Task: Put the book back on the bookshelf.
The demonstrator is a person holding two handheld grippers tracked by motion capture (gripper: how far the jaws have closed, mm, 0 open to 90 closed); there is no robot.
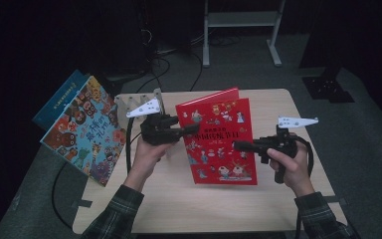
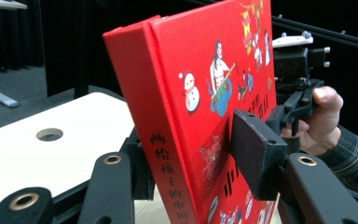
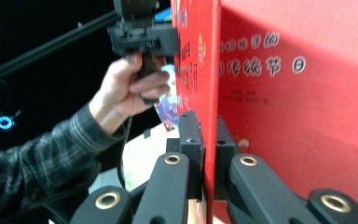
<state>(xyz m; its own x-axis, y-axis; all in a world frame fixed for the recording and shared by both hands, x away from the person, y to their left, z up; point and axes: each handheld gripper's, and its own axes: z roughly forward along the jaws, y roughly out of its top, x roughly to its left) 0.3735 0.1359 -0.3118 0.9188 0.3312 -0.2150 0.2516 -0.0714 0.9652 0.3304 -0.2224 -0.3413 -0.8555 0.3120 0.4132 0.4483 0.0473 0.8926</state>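
Red picture book (image 1: 218,142) stands raised above the middle of the counter (image 1: 189,199), held between our two grippers. We see the left gripper (image 1: 191,129) at the book's 9 o'clock edge, its fingers (image 2: 256,151) clamped across the spine side and front cover. At 3 o'clock the right gripper (image 1: 238,146) pinches the opposite edge, fingers (image 3: 190,140) narrowed onto the cover. Toward 9 o'clock, two more picture books (image 1: 82,129) lean at the counter's edge.
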